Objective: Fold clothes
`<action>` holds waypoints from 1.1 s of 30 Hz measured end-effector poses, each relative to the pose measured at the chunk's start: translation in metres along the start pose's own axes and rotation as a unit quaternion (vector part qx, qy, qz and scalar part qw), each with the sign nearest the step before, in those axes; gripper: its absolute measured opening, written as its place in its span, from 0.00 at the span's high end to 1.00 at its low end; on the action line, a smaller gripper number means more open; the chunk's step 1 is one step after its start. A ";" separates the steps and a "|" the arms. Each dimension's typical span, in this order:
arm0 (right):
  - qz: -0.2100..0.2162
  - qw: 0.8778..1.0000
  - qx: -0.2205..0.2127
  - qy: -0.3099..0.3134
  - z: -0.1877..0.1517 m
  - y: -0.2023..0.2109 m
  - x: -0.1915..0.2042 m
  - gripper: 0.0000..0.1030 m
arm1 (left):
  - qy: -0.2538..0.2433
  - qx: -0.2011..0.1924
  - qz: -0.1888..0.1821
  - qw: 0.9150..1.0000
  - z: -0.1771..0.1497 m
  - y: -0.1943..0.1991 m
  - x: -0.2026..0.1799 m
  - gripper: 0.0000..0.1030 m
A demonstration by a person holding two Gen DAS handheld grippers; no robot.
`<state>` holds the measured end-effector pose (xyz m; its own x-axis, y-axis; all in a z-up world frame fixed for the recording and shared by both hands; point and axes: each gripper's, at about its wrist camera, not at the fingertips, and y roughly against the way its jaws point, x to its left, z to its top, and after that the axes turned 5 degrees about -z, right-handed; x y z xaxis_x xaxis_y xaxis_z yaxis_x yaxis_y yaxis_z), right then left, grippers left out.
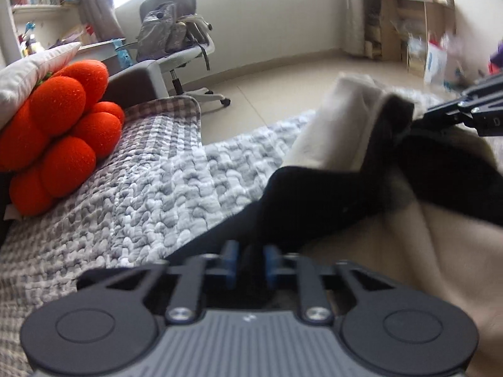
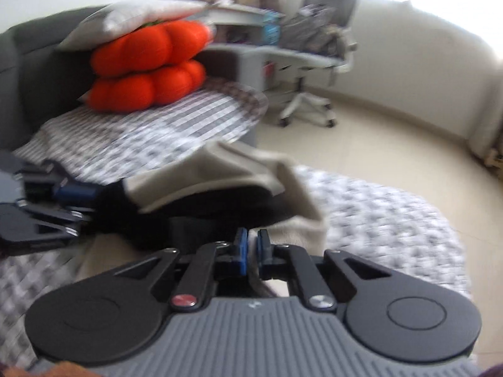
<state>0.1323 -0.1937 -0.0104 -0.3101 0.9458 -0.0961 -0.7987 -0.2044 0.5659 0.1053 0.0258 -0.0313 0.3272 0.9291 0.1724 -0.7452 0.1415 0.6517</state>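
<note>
A cream and black garment (image 1: 339,188) hangs lifted above the grey checked blanket (image 1: 151,194). My left gripper (image 1: 250,265) is shut on its black edge between the blue pads. The other gripper (image 1: 440,116) shows at the right of the left wrist view, pinching the far black part. In the right wrist view the garment (image 2: 220,185) stretches leftward, cream folds over black. My right gripper (image 2: 251,251) is shut on the fabric edge. The left gripper (image 2: 78,194) shows at the left, clamped on the black cloth. Both views are motion-blurred.
An orange plush cushion (image 1: 63,132) and a white pillow (image 1: 34,66) sit at the sofa's back. An office chair (image 1: 179,40) with a grey bag stands on the tile floor (image 1: 283,88). Shelves (image 1: 405,15) line the far wall.
</note>
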 end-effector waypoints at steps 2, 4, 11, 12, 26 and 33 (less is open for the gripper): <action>-0.032 0.999 -0.015 -0.008 0.001 0.004 -0.009 0.95 | 0.019 -0.010 0.004 1.000 0.004 0.003 0.005 0.89; -0.076 0.997 -0.031 -0.002 0.000 0.008 -0.013 0.96 | 0.039 -0.019 0.014 0.999 0.008 0.006 0.011 0.90; -0.183 0.979 -0.092 -0.002 -0.001 0.023 -0.028 0.96 | 0.109 -0.052 0.050 0.991 0.021 0.015 0.030 0.91; -0.198 0.975 -0.104 -0.002 0.000 0.026 -0.030 0.96 | 0.119 -0.057 0.055 0.990 0.023 0.017 0.033 0.91; -0.226 0.968 -0.108 -0.030 0.002 0.025 -0.048 0.96 | 0.146 -0.073 0.081 0.983 0.028 0.023 0.040 0.90; -0.209 0.974 -0.072 -0.054 0.003 0.014 -0.057 0.95 | 0.129 -0.055 0.079 0.987 0.025 0.016 0.037 0.70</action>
<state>0.1404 -0.2497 0.0054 0.1072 0.9737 -0.2012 -0.9101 0.1776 0.3745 0.1200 0.0536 0.0042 0.0533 0.9966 0.0624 -0.8379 0.0106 0.5457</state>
